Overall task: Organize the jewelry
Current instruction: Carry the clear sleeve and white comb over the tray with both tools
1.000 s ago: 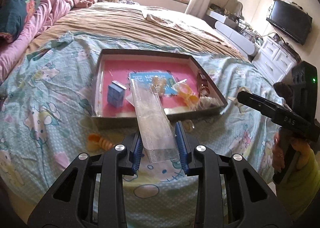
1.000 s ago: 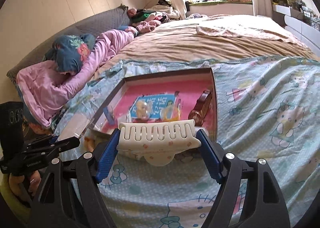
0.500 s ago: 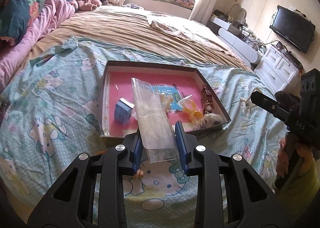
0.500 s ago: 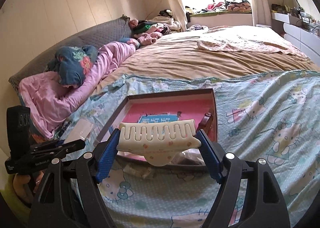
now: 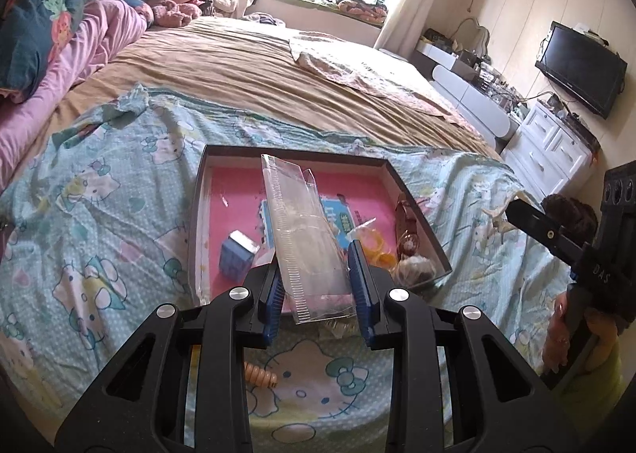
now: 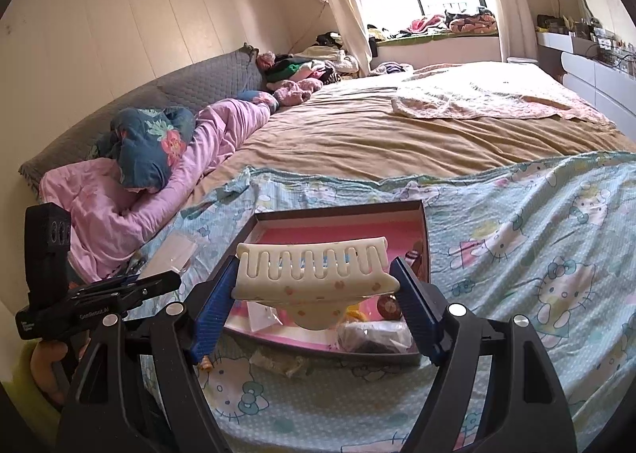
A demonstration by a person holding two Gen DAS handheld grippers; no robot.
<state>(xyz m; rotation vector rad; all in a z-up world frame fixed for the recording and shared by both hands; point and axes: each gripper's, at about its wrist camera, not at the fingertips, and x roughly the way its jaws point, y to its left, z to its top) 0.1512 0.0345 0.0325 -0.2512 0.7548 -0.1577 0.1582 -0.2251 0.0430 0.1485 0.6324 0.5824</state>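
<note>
While the left claw grips a clear plastic packet between its blue pads, the packet slants up and forward over the near part of the tray. That tray, dark-rimmed with a pink floor, lies on the cartoon-print sheet of the bed. Inside it sit a small blue box at the left, a blue card in the middle, orange pieces and a brown clip along the right wall. An orange ribbed bead lies on the sheet outside the tray, below the left claw. The right claw is closed on a cream hair clip, teeth upward, held above the tray's near edge. A crumpled clear wrapper lies on the sheet just in front of the tray.
</note>
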